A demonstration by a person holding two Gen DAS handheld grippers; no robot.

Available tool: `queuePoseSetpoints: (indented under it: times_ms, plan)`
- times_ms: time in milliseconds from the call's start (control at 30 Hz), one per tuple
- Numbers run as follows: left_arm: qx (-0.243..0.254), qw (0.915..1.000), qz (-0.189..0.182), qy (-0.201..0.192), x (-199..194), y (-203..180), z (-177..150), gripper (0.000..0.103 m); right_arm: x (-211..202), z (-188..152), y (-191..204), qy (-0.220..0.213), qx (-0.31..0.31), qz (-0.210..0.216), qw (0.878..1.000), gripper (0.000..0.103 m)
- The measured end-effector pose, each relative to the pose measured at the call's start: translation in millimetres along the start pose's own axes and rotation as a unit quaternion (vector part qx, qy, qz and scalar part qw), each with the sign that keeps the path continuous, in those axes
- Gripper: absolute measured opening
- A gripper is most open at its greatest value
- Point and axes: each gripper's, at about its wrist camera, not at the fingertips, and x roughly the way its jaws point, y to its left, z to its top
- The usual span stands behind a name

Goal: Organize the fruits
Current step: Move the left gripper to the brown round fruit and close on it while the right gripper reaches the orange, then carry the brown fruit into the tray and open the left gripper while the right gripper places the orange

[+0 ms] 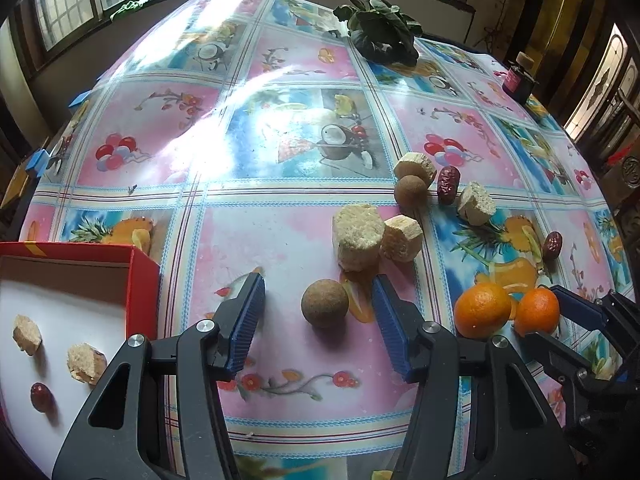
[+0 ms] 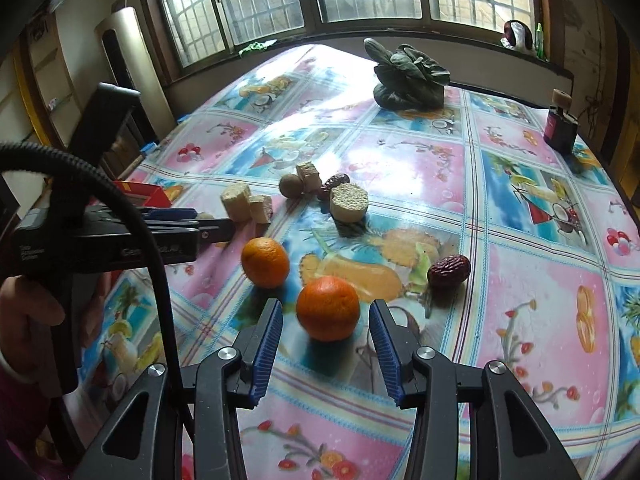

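My left gripper (image 1: pixel 318 300) is open, its blue-padded jaws either side of a brown round fruit (image 1: pixel 324 308) on the table, not touching it. My right gripper (image 2: pixel 326 318) is open around an orange (image 2: pixel 328 308), also seen in the left wrist view (image 1: pixel 537 312). A second orange (image 2: pixel 265 263) lies just left of it. Beige cut chunks (image 1: pixel 358 236) (image 2: pixel 349 201), another brown fruit (image 1: pixel 411 191) and red dates (image 2: pixel 449 271) (image 1: pixel 448 185) lie beyond. A red box (image 1: pixel 142 280) at left holds two chunks (image 1: pixel 86 362) and a date (image 1: pixel 41 397).
A patterned plastic tablecloth (image 2: pixel 540 320) covers the table. A bunch of dark leafy greens (image 2: pixel 408 76) lies at the far side. A dark bottle with a pink label (image 2: pixel 560 124) stands at the far right edge. Windows run along the back wall.
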Motion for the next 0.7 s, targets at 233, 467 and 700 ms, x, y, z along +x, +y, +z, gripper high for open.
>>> queuePoseSetpoints:
  times_ms: [233,467,700]
  plan:
    - [0.003,1.0000,0.005,-0.004,-2.2,3.5,-1.8,0.021,8.5,-2.0,1.9,0.005,-0.013,-0.014,1.000,0.033]
    - [0.007,0.9999,-0.006,-0.008,-21.4,5.0,-15.9,0.021,-15.8,-10.0,1.4,-0.020,0.016,-0.008,1.000,0.033]
    - [0.022,0.9989,-0.028,-0.031,-61.5,2.9,-35.2,0.021,-33.7,-21.5,14.9,-0.030,0.025,0.009,0.999,0.033]
